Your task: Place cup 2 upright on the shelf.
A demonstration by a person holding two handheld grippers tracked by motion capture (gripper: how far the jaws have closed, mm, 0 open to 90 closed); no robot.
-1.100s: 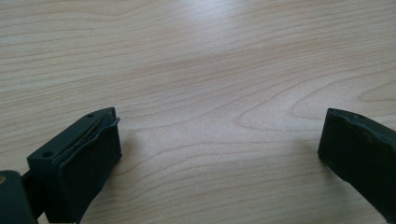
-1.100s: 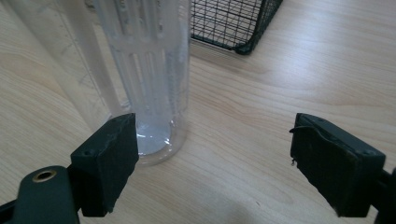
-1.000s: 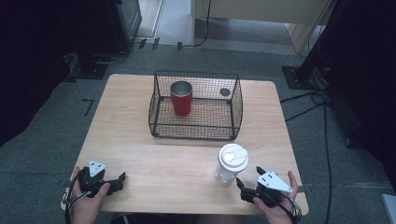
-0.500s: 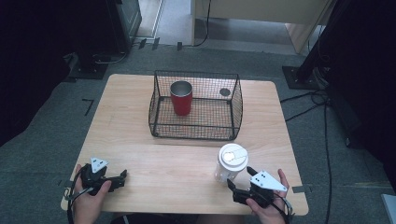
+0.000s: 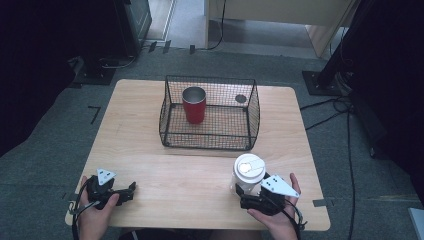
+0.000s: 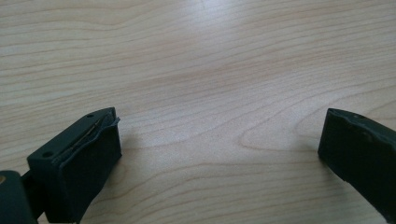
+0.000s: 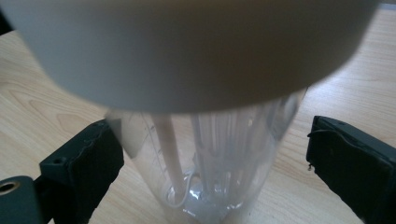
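**Right tool straddles cup, not gripped**

We see the cup (image 5: 248,172) upright near the table (image 5: 150,150) front edge, right of centre, between the jaws of our right tool (image 5: 246,196). Jaws have just been opening; the left pad sits at the wall, the right one stands clear. Cup axis is vertical, directly ahead of this tool. Left tool (image 5: 131,190) is open, empty, well apart.
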